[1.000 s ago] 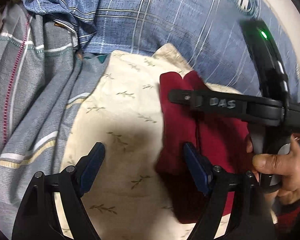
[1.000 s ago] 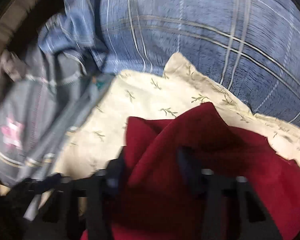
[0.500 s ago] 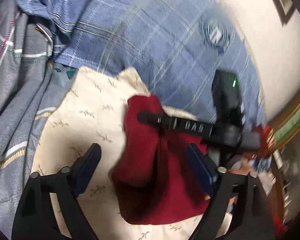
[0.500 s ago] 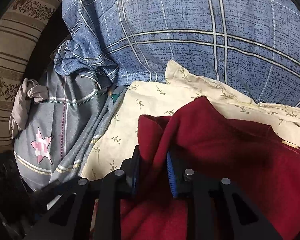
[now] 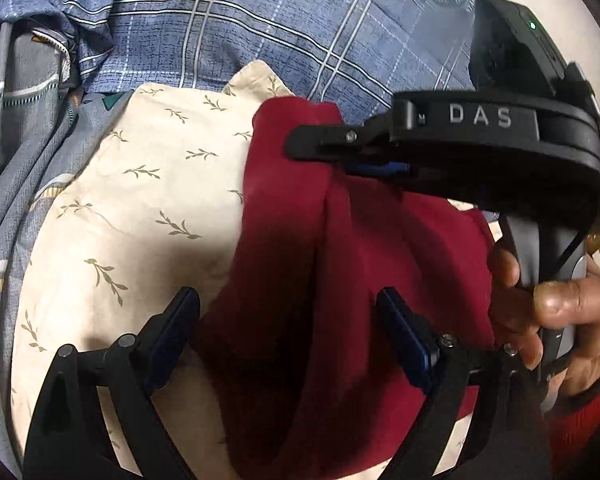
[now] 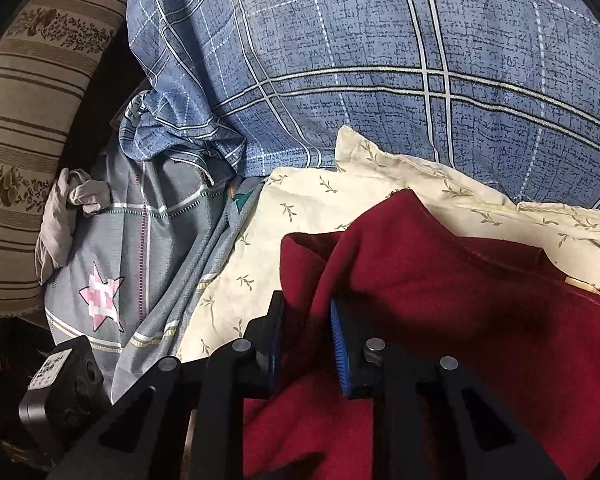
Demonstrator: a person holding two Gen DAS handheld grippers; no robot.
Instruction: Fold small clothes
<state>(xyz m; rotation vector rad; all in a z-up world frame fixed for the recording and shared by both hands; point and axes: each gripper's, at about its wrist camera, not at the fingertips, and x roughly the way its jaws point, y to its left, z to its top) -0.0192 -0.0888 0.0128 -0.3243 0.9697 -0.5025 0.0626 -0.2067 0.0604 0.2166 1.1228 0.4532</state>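
A dark red garment [image 5: 340, 264] lies bunched on a cream leaf-print pillow [image 5: 140, 208]. My left gripper [image 5: 288, 332] is open, its blue pads straddling the garment's near fold without closing on it. My right gripper [image 6: 306, 328] is shut on a raised fold of the red garment [image 6: 440, 280] near its far corner. From the left wrist view the right gripper [image 5: 332, 148] reaches in from the right, held by a hand [image 5: 556, 312], pinching the garment's upper edge.
A big blue plaid pillow [image 6: 380, 60] lies behind the cream pillow [image 6: 300, 208]. A grey bedsheet with a pink star [image 6: 104, 296] is crumpled at left. A striped brown cushion [image 6: 24, 120] stands far left.
The right gripper closed on a fold of the red garment and lifted it slightly. The left gripper swung around and came nearer the garment, staying open.
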